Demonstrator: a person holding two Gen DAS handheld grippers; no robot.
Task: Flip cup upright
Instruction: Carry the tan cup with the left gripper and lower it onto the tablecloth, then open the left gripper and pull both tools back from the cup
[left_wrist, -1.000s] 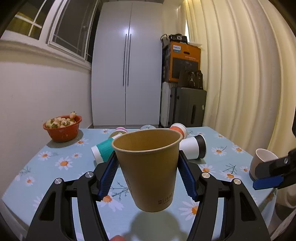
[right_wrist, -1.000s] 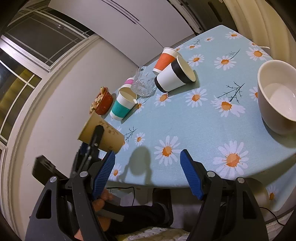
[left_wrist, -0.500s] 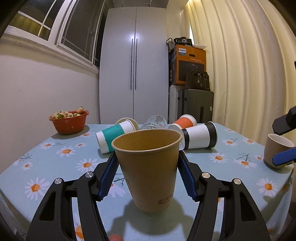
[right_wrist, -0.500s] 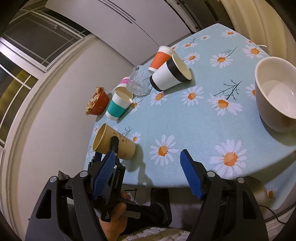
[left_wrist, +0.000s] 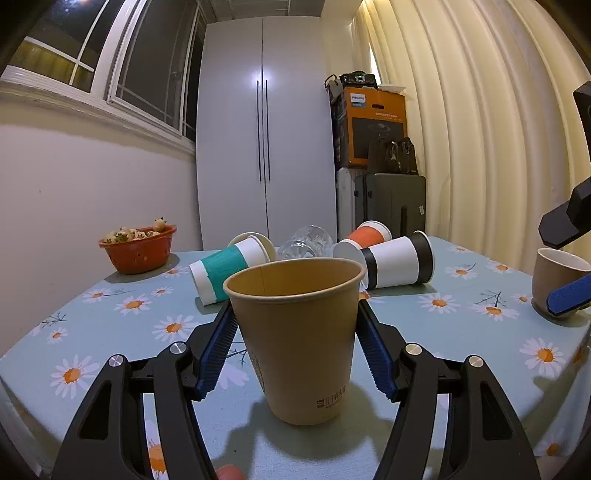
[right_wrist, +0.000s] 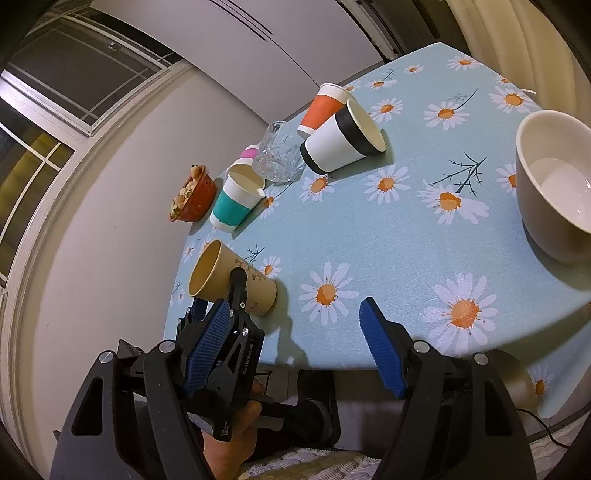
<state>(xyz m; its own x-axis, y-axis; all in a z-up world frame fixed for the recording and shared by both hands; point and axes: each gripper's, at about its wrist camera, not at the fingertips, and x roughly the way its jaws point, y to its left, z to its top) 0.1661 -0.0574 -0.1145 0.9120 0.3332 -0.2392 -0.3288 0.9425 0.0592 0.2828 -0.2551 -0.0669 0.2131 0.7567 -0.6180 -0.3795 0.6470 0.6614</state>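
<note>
Left gripper clamps the brown paper cup between its blue pads, one pad on each side of the cup wall. Cup is upright, mouth up, base at or on the daisy tablecloth near the near edge of the table, shadow right under it; actual contact hard to confirm. In the right wrist view the same brown cup sits at the near left corner of the cloth with the left gripper closed around it and a hand below holding the tool. Right gripper hangs off the near table edge, jaws spread wide, nothing between them, well apart from the brown cup. Farther back a cluster lies on its side: teal-banded cup, black-banded white cup, orange cup, and a clear glass between teal and orange. A pink cup peeks behind the glass in the right view only. Red bowl of small food items far left by the wall. Beige ceramic cup upright on the right side, open mouth showing a white inside, a blue pad of the right gripper in front of it in the left view.
</note>
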